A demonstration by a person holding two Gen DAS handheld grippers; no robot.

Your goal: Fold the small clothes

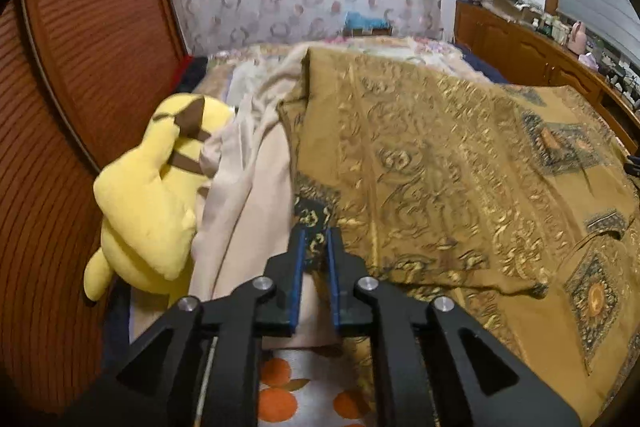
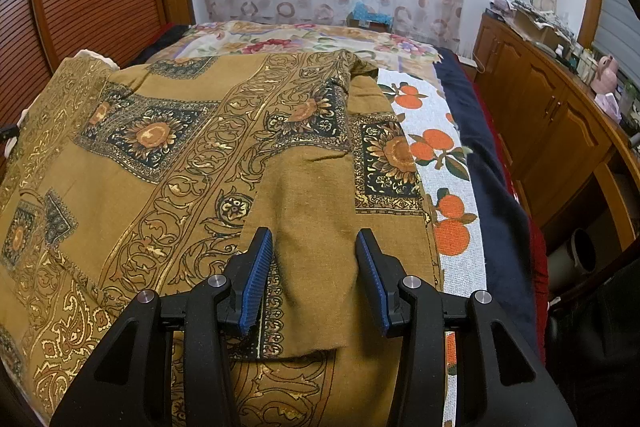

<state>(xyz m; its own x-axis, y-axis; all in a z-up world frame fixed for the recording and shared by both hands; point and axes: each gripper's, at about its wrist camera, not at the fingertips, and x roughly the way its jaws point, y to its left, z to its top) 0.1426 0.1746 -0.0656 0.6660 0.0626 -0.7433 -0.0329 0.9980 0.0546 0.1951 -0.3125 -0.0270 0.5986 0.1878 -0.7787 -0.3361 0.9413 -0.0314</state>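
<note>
A mustard garment [image 1: 440, 167] with gold scrollwork and dark sunflower squares lies spread over the bed. In the left wrist view my left gripper [image 1: 316, 233] is shut on the garment's dark patterned left edge, and the blue pads [image 1: 298, 267] pinch a narrow strip of it. The right wrist view shows the same garment [image 2: 160, 155], with one part folded over in the middle. My right gripper [image 2: 314, 239] stands open just over that folded part near its front hem. Cloth lies under the gap and the pads [image 2: 256, 283] do not press on it.
A yellow plush toy [image 1: 148, 195] and a beige cloth [image 1: 248, 195] lie left of the garment, against a slatted wooden panel [image 1: 80, 67]. An orange-fruit print towel [image 2: 444, 163] and a navy blanket [image 2: 496, 187] lie to its right. A cluttered wooden cabinet [image 2: 560, 123] runs along the right.
</note>
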